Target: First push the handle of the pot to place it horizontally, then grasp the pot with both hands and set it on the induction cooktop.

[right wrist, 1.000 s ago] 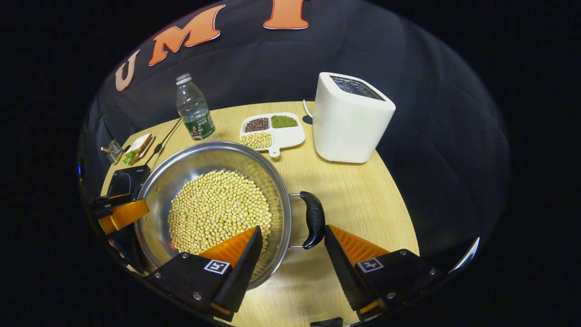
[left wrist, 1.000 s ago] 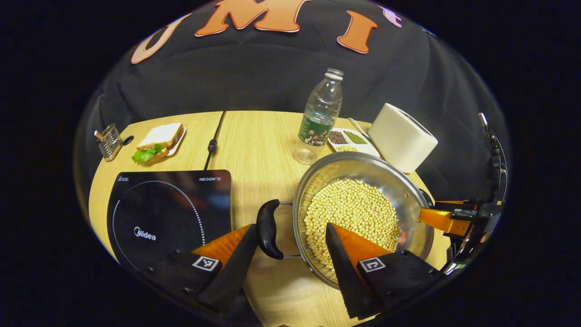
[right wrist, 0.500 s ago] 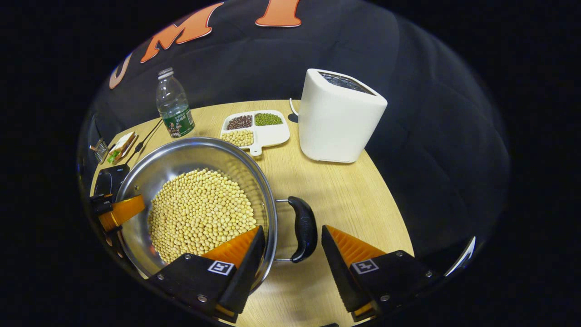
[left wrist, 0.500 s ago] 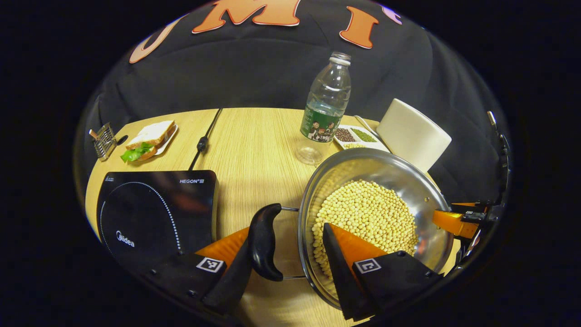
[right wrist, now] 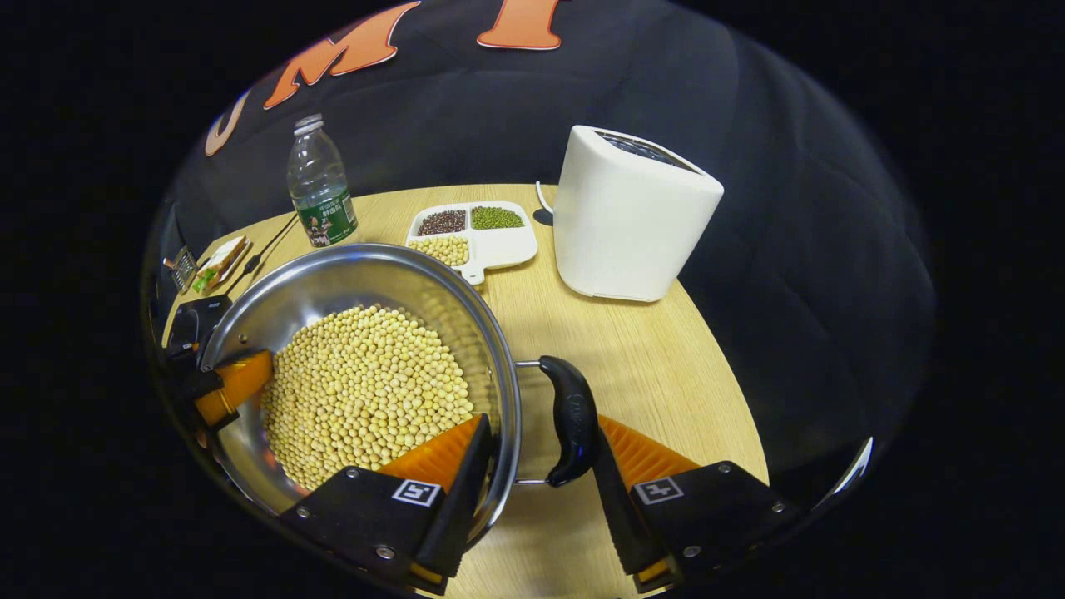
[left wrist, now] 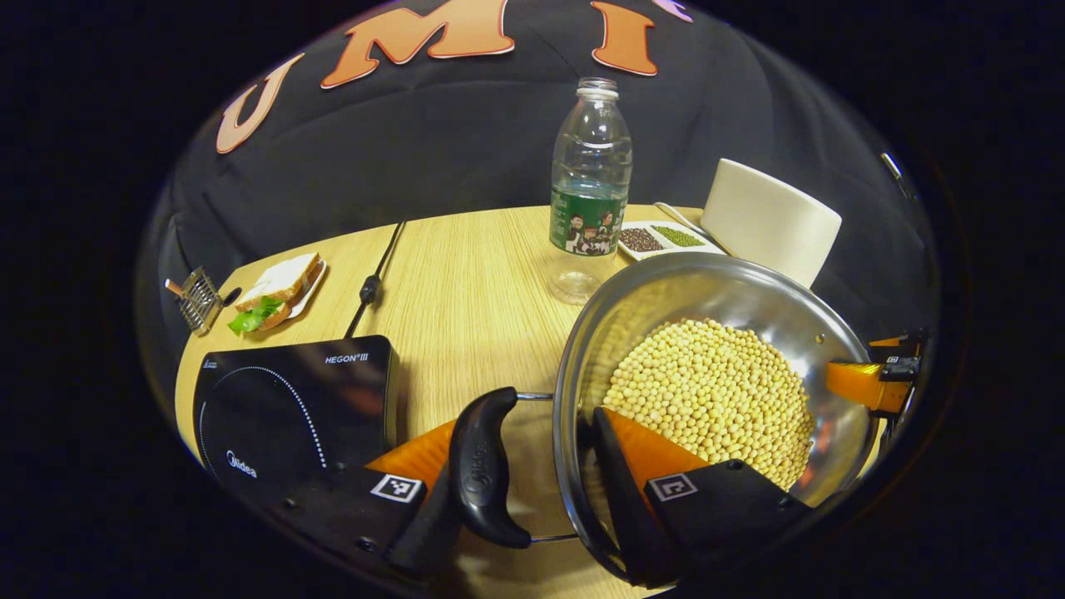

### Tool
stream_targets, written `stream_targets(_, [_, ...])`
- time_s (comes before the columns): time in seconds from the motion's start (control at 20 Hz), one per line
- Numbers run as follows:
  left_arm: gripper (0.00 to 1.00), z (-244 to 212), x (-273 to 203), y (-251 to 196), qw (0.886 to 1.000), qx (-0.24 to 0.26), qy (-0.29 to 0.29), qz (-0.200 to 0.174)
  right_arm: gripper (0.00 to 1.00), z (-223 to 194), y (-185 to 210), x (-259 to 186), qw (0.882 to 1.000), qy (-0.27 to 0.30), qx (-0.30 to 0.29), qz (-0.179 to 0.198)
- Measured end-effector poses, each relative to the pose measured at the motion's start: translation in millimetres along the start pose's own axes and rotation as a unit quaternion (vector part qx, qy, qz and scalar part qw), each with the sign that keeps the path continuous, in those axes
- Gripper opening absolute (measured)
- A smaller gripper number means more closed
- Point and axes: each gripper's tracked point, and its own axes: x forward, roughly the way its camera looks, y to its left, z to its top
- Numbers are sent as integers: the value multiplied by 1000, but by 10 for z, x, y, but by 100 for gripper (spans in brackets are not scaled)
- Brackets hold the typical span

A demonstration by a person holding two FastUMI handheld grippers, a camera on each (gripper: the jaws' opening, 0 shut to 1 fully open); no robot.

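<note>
Two grippers are showing: left gripper (left wrist: 532, 491) and right gripper (right wrist: 537, 491). One pot (right wrist: 333, 283) is carrying two handles (left wrist: 482, 474) (right wrist: 572, 420) and countless soybeans (right wrist: 366, 391). One cooktop (left wrist: 291, 408) is lying at 9 o'clock, one bottle (left wrist: 586, 191) at 12, one toaster (right wrist: 632, 216) at 1. One three-compartment dish (right wrist: 478, 237), one sandwich (left wrist: 279, 287) and one rack (left wrist: 198, 299) are standing on one table (left wrist: 466, 283).

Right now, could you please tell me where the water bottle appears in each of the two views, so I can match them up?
Left gripper view: the water bottle stands upper centre, just beyond the pot's far rim.
Right gripper view: the water bottle stands upper left, at the table's far edge, beyond the pot.
Shared landmark: the white divided dish of beans, lying between the bottle and the white toaster.
</note>
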Motion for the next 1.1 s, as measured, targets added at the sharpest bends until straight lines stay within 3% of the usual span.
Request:
stream_targets(0.4, [80,31,20,16,1000,-1,-3,14,65,-35,74,-132,1000,-7,-12,-14])
stream_targets(1.1, [81,417,-425,370,995,6,-79,67,64,310,591,-856,997,-70,-23,23])
